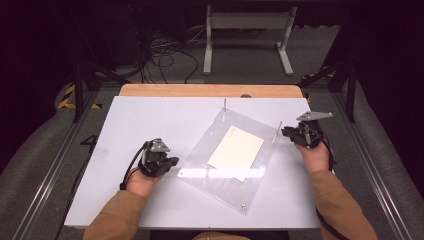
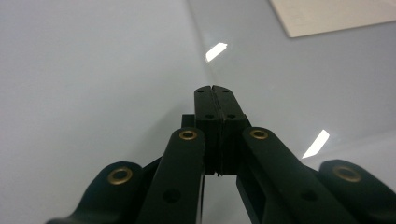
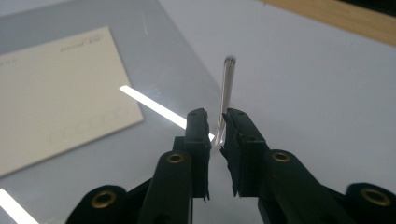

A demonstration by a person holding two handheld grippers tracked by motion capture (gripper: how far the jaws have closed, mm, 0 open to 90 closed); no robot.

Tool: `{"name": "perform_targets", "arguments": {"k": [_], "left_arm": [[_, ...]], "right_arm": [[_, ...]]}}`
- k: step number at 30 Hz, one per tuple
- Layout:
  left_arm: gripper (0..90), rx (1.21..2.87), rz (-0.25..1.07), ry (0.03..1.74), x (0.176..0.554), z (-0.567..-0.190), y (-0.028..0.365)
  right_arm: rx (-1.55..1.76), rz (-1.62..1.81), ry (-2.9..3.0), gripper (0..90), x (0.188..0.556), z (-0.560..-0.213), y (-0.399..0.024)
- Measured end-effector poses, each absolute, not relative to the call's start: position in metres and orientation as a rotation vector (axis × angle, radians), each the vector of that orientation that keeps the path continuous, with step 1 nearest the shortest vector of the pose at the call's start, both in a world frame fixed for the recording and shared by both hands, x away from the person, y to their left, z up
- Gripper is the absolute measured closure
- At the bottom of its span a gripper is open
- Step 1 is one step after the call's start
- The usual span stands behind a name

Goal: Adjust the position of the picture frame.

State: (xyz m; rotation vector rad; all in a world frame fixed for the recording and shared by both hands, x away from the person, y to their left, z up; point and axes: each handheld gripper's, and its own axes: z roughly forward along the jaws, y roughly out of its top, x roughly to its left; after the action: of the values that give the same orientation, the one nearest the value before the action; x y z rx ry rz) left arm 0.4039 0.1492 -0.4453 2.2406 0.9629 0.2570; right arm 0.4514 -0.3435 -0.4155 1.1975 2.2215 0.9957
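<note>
A clear acrylic plate [image 1: 220, 172] lies askew on the white table [image 1: 140, 120], with a cream card [image 1: 236, 147] at its middle. Thin upright metal pins stand at its far corner [image 1: 224, 106] and its right corner [image 1: 279, 127]. My right gripper [image 3: 215, 116] is at the right corner. That pin [image 3: 228, 79] rises between its jaws, close against one pad with a gap to the other, so the gripper is open. My left gripper [image 1: 172, 161] lies just off the plate's left corner. Its jaws [image 2: 212, 88] are shut with nothing between them, and the tips point at the plate's edge.
A wooden strip [image 1: 210, 90] runs along the table's far edge. Beyond it on the floor stand a white frame [image 1: 247, 37] and loose cables [image 1: 165, 55]. Small screws sit at the plate's near corner [image 1: 243, 207] and left corner [image 1: 180, 174].
</note>
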Motion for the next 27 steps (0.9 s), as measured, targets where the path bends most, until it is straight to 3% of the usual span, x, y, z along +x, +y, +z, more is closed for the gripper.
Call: {"name": "perform_targets", "arguments": {"k": [6, 16, 19, 23, 27], "left_arm": [[89.5, 2.285, 0.148, 0.963, 0.417, -0.451, 0.142], [89.9, 2.316, 0.016, 0.859, 0.405, -0.451, 0.136], [89.8, 2.383, -0.088, 0.682, 0.385, -0.45, 0.126], [89.3, 2.411, -0.066, 0.619, 0.377, -0.449, 0.122], [83.8, 2.346, -0.063, 0.716, 0.384, -0.452, 0.128]], "right_arm": [[1.264, 0.94, 2.339, 87.0, 0.427, -0.427, -0.349], [1.289, 0.965, 2.43, 88.3, 0.408, -0.43, -0.349], [1.327, 0.967, 2.456, 88.8, 0.406, -0.434, -0.352], [1.348, 0.968, 2.472, 89.1, 0.407, -0.435, -0.353], [1.361, 0.988, 2.488, 89.4, 0.418, -0.441, -0.348]]}}
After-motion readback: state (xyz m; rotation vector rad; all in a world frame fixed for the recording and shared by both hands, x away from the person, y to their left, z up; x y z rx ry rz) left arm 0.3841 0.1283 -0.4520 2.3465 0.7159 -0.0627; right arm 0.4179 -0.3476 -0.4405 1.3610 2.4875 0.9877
